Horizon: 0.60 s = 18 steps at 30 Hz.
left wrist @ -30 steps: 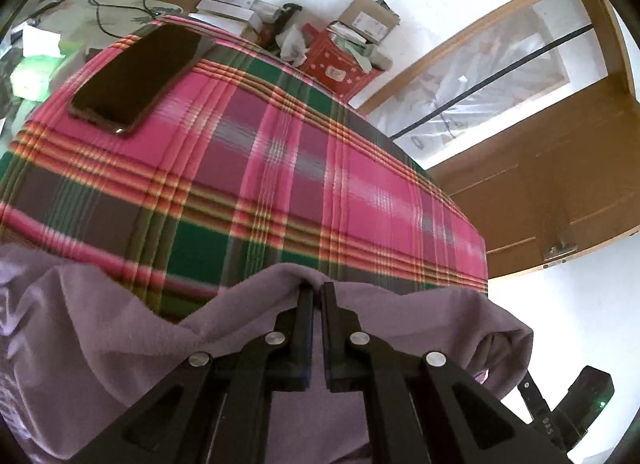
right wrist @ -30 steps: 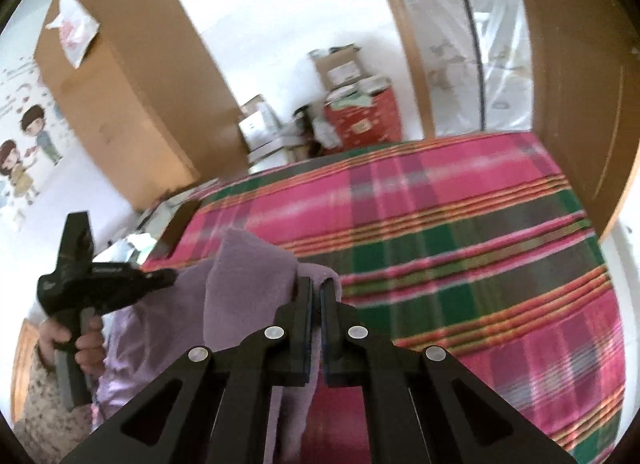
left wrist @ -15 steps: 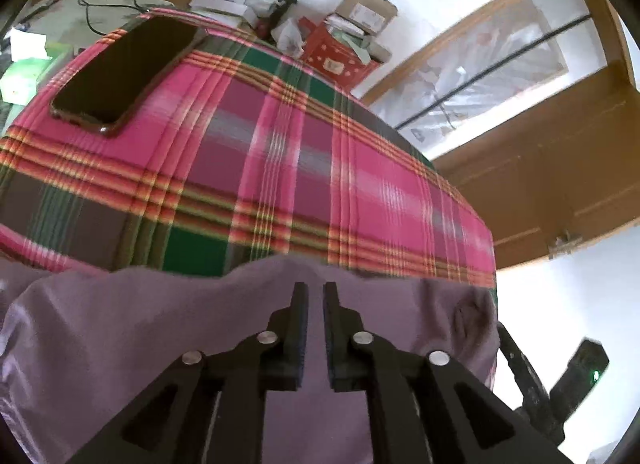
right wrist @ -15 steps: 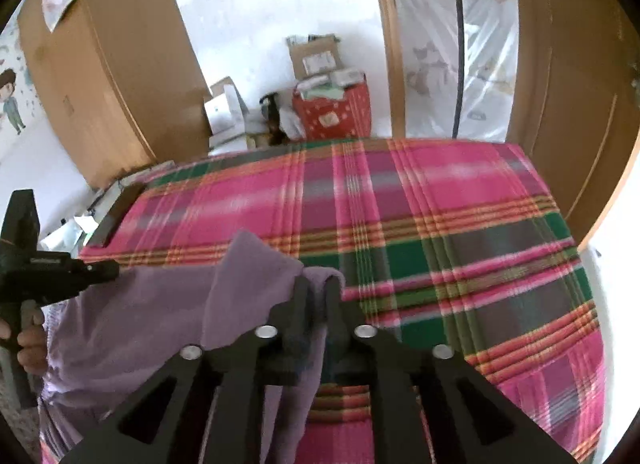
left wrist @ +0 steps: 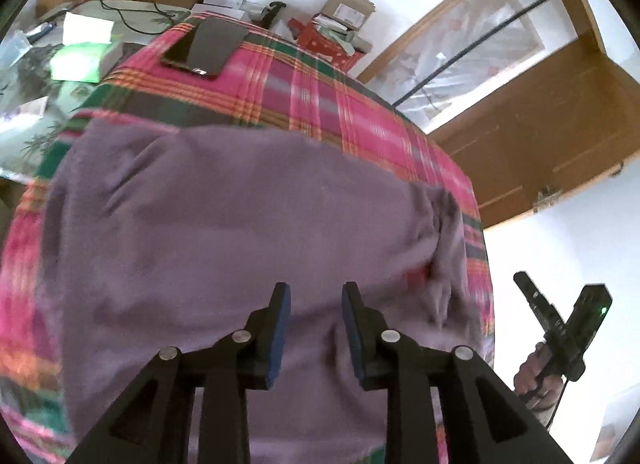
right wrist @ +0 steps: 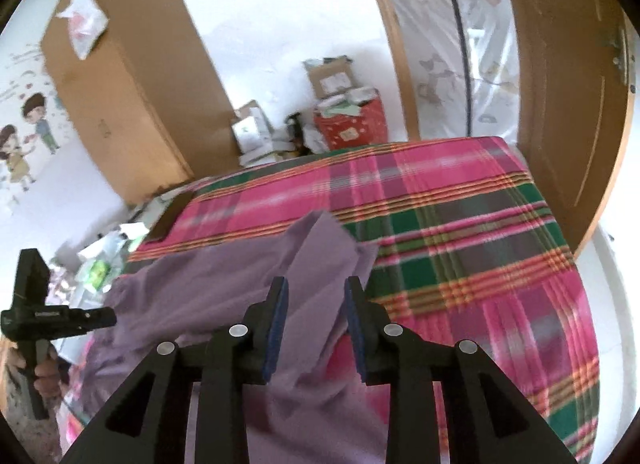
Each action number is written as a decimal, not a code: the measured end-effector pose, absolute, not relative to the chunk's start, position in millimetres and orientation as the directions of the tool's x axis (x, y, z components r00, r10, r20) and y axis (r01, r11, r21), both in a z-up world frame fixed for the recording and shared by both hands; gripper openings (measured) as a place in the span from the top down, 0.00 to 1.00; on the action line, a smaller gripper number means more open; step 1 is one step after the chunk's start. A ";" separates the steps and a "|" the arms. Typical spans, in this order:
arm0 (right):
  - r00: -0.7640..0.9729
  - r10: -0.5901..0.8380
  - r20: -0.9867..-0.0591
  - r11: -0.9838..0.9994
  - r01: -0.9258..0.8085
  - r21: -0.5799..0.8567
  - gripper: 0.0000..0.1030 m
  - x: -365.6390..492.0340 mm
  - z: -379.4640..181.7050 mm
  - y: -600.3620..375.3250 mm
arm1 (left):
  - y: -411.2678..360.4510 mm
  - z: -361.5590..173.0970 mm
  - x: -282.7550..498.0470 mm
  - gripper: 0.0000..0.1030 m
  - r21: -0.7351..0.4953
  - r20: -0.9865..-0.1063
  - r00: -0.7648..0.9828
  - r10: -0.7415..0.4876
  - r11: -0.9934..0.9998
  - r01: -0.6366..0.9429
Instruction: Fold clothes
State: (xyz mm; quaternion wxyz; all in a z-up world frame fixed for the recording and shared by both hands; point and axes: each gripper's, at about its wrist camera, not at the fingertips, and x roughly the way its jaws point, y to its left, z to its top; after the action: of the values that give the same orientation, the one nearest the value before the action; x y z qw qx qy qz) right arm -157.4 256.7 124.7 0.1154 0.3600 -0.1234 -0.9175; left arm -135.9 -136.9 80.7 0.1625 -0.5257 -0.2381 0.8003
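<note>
A purple garment lies spread over the near part of a pink and green plaid table. My left gripper hovers above the cloth, its jaws opening, and nothing sits between the pads. In the right wrist view the same purple garment shows a raised fold near the centre of the table. My right gripper is over that fold with its jaws opening; the cloth lies under the gap, not pinched. The right gripper also shows at the right edge of the left wrist view, held by a hand.
A dark phone lies on the table's far left corner. Boxes and a red carton stand on the floor behind. A tall brown cardboard box and a wooden door flank the table. A cluttered side surface lies on the left.
Both grippers let go of the purple garment and their jaws spread apart. The cloth dropped and now lies flatter and wider on the table. The left gripper pulled back toward the near edge.
</note>
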 end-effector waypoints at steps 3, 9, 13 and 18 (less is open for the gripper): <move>-0.726 -0.325 -0.606 -0.934 0.145 0.327 0.71 -124.7 137.1 258.7 | -161.9 87.9 -99.4 0.72 -0.559 -0.757 -0.418 0.502 -0.829 0.016; -0.782 -0.297 -0.548 -0.940 0.140 0.310 0.71 -56.3 176.9 276.0 | -215.5 94.2 -31.9 0.68 -0.574 -0.742 -0.488 0.460 -0.811 0.109; -0.828 -0.275 -0.488 -0.942 0.129 0.311 0.70 -8.0 206.0 293.1 | -233.6 81.3 3.8 0.67 -0.565 -0.763 -0.473 0.441 -0.810 0.156; -0.816 -0.287 -0.503 -0.936 0.126 0.329 0.69 26.3 196.9 294.7 | -235.9 47.9 29.4 0.67 -0.592 -0.769 -0.425 0.477 -0.782 0.195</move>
State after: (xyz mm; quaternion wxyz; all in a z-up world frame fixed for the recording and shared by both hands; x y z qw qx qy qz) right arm 26.3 294.7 196.9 0.1095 0.2831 -0.1416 -0.9422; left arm 29.4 -235.9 47.9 0.0901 -0.5284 -0.3177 0.7821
